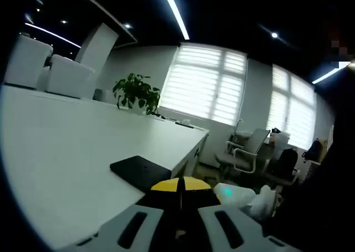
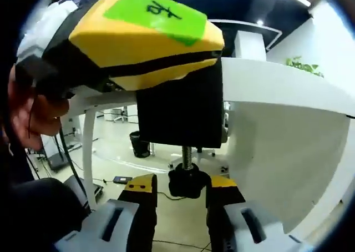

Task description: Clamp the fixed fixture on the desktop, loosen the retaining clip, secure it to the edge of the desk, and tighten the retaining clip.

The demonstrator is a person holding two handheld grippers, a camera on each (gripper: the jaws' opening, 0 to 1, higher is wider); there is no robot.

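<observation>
The black clamp (image 2: 180, 110) sits on the edge of the white desk (image 2: 277, 85), its body hanging down below the desk top, with a threaded screw under it that ends in a black knob (image 2: 187, 181). My right gripper (image 2: 183, 193) has its two yellow-tipped jaws on both sides of this knob, touching it, so it is closed on the knob. In the left gripper view the flat black top plate of the clamp (image 1: 140, 171) lies on the desk (image 1: 66, 152) just at its near edge. My left gripper (image 1: 180, 193) has its yellow tips pressed together at the rear of this plate, with no gap between them; whether they pinch the plate I cannot tell. In the right gripper view the left gripper (image 2: 144, 41) shows from the side, above the clamp, with a green label on its yellow body, and a hand (image 2: 28, 116) holds it. Farther away there are a green plant (image 1: 137, 92), windows with white blinds (image 1: 202, 82) and an office chair (image 1: 247, 149).
</observation>
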